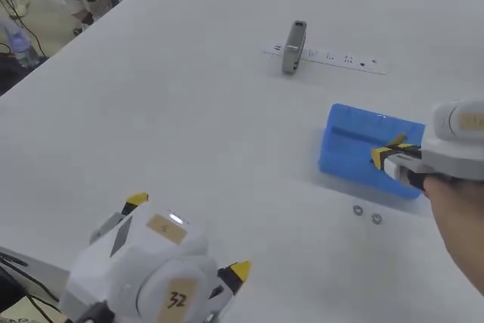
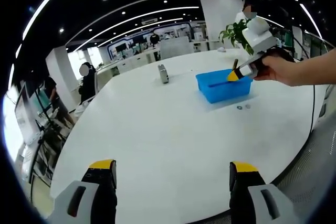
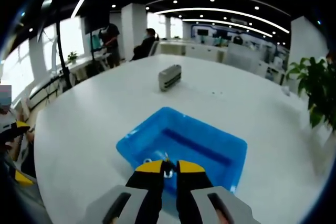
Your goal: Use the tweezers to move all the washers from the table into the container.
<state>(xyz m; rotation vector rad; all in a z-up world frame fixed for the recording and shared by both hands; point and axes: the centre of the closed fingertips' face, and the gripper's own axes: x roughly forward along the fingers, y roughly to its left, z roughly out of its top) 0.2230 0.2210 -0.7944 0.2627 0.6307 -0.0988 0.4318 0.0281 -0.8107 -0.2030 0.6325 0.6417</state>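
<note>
1. Two small silver metal ring washers (image 1: pixel 358 210) (image 1: pixel 376 218) lie side by side on the white table (image 1: pixel 189 111). They are just off the near side of the blue rectangular plastic container (image 1: pixel 352 135), close to each other but apart, and flat on the surface.
2. They are tiny and thin, so they look fiddly to pinch: likely to slide or flip if a tip presses on an edge.
3. In the right gripper view, a thin pale metal tip that I take for the tweezers (image 3: pixel 166 159) pokes out between the jaws, above the container's open inside. Whether a washer is held in it is too small to tell.
4. The right gripper (image 1: pixel 386 155) hangs over the container's right part, its yellow-tipped jaws pressed nearly together on that tip.
5. Judged step: a drop into the container, with two washers not yet moved. The next move calls for loosening the tweezers over the tray, then bringing the tip down to the nearer-left washer and closing gently across its rim.
6. The left gripper (image 1: pixel 187 236) hovers near and far left of the container, jaws spread wide with nothing between them.
7. At the far side lies a white power strip (image 1: pixel 340 60) with a grey block-shaped plug (image 1: pixel 294 47) on its left end.
</note>
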